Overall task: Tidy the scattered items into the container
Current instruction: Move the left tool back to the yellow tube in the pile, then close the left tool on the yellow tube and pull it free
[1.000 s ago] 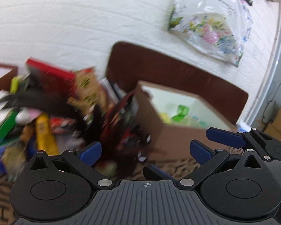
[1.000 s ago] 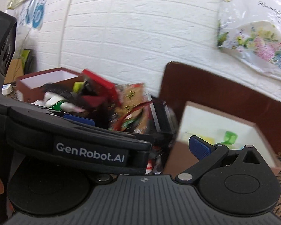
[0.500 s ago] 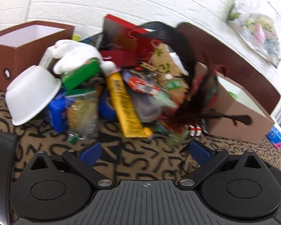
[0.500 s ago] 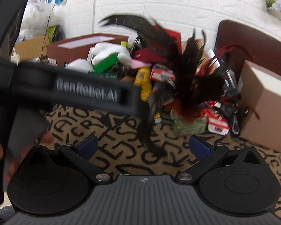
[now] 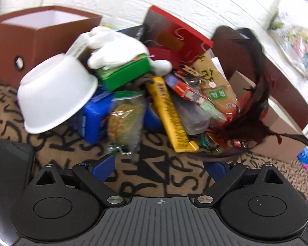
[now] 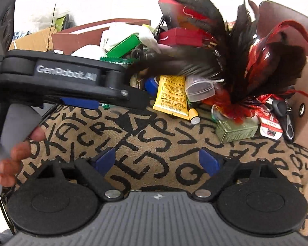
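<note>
1. Brown cloth (image 6: 154,135) printed with black letters covers the table, and on it we see a pile of scattered items.
2. We find a white bowl (image 5: 55,94) tipped on its side at the pile's left edge, a green box (image 5: 125,71) above it, and a yellow tube (image 5: 170,112) lying towards us.
3. We see a black and red feather bunch (image 6: 256,65) on the right of the pile, beside the tan cardboard box (image 6: 306,106).
4. A second, dark brown box (image 5: 20,39) stands well apart at the left.
5. Our left gripper (image 5: 160,167) hangs over bare cloth, jaws wide and closing, nothing between them.
6. Our right gripper (image 6: 157,160) likewise: wide, closing, empty.
7. From the right wrist we see the left gripper side-on, a hand (image 6: 14,151) on its trigger.
</note>
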